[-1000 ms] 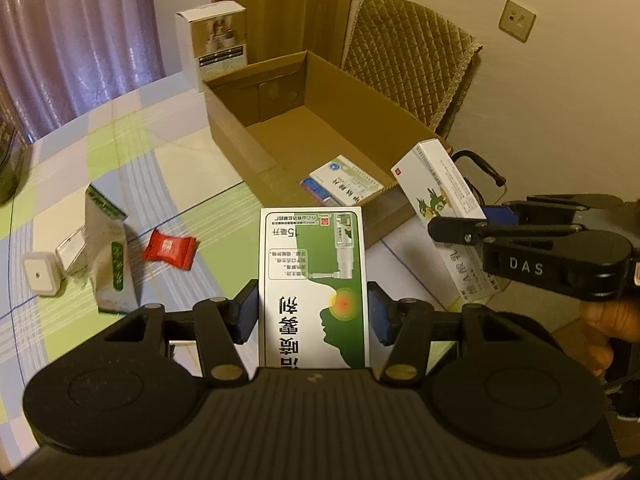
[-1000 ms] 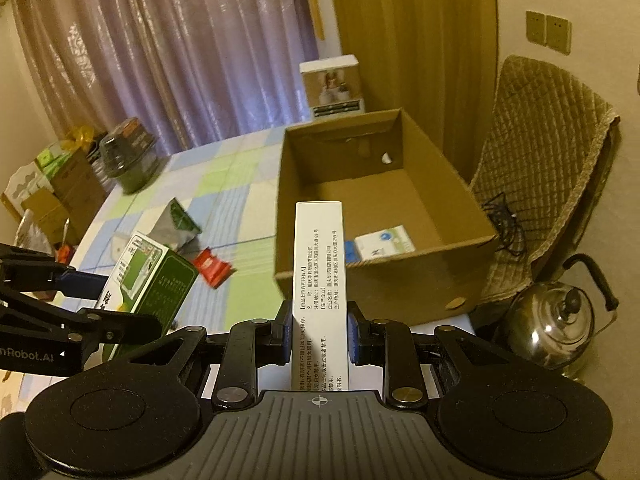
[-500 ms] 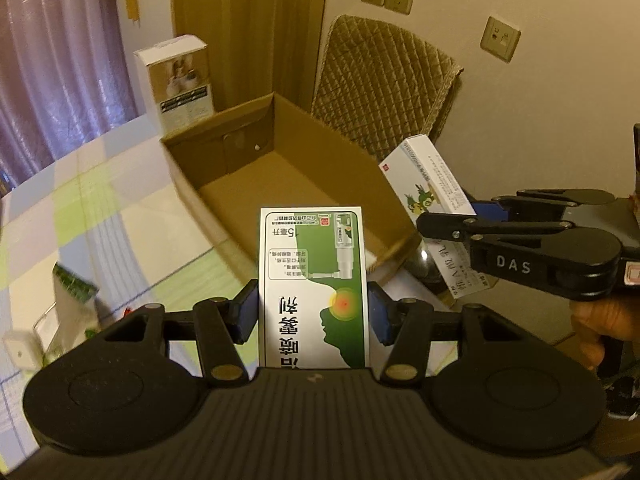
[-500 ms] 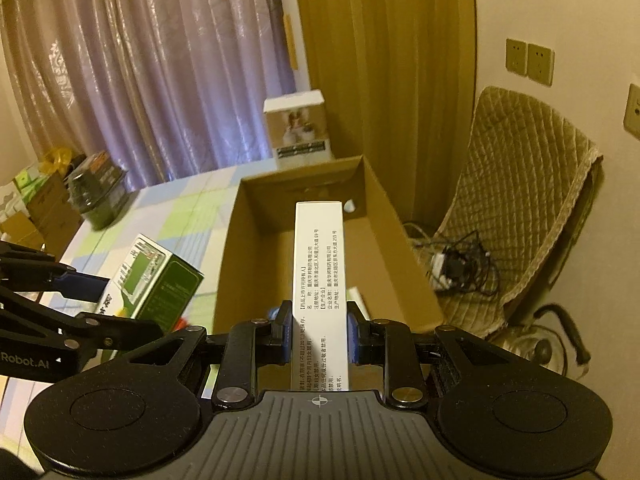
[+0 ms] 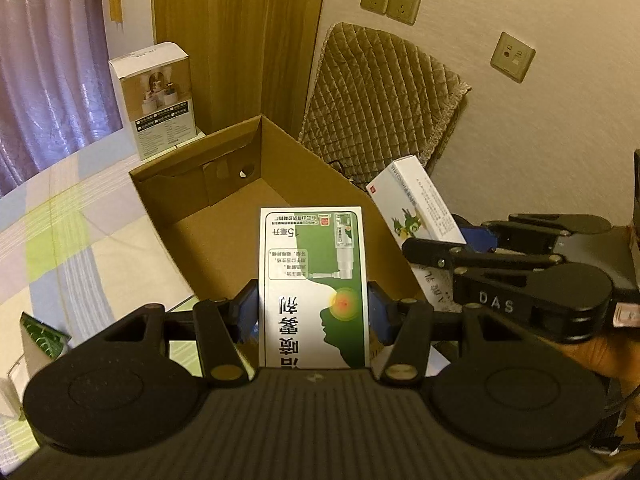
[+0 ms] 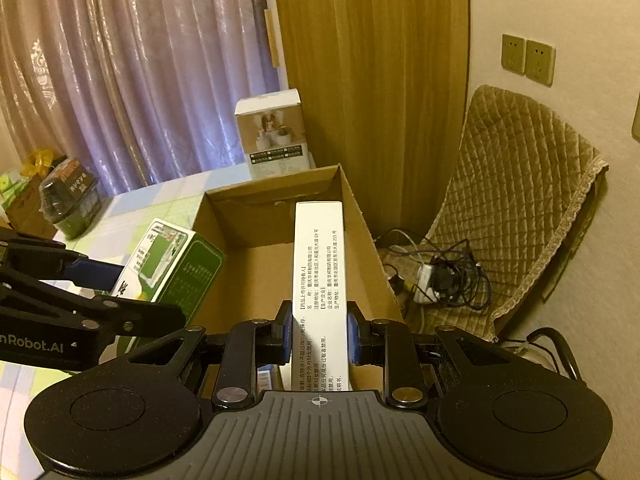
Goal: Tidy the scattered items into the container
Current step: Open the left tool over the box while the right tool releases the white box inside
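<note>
My left gripper (image 5: 313, 304) is clamped on a green-and-white medicine box (image 5: 313, 280), its blue pads pressed against the two long sides — the printed face looks up at the camera, text upside down. The box hangs above the near edge of the open cardboard carton (image 5: 224, 216), whose bare brown floor shows beyond it.

My right gripper (image 6: 319, 338) is closed on a tall white box (image 6: 319, 280), held upright by its narrow sides, with fine black print running along the face. It too sits over the carton, near the right-hand wall; from the left wrist view the same white box shows a green cartoon figure on its side, and it is tilted above the carton's right rim. The two grippers are close together, side by side, each visible in the other's camera.

The carton stands at the corner of a table with a pastel checked cloth (image 5: 60, 232). Just behind it stands a white product box (image 6: 274, 132), upright. A green-and-white sachet (image 5: 38, 336) lies on the cloth at the far left of the left wrist view, well apart from the carton. Past the table edge there is a chair with a quilted cover (image 6: 516, 184) and a tangle of cables (image 6: 440, 276) on its seat.
</note>
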Demonstrator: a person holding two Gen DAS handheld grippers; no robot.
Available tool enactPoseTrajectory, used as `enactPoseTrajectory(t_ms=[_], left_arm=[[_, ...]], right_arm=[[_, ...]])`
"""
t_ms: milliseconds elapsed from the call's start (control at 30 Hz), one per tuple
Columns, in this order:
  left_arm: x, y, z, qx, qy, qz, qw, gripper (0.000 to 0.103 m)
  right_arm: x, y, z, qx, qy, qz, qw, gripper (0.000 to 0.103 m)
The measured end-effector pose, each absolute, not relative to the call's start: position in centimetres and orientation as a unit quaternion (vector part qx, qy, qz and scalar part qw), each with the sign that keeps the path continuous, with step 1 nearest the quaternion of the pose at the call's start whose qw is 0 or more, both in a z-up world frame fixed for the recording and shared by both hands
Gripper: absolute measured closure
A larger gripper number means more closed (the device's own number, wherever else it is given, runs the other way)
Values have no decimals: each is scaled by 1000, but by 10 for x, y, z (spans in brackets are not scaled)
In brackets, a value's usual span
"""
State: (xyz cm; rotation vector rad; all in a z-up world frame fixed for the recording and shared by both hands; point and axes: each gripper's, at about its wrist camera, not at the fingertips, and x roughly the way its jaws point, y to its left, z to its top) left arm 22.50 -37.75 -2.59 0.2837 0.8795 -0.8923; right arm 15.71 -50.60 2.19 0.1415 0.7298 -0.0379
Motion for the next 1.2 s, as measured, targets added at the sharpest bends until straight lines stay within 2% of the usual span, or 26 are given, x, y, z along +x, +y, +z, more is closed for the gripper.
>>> enactPoseTrajectory(t_ms=[400, 500, 1200], left_arm=[[244, -392, -49, 113, 423, -416, 797, 53], [248, -388, -51, 102, 419, -401, 808, 41], [237, -313, -63, 66, 438, -348, 826, 36]], right_arm=[[176, -518, 4, 71, 368, -23, 927, 74], [179, -519, 1, 70, 370, -23, 926, 74], [197, -513, -8, 78, 359, -18, 930, 74]])
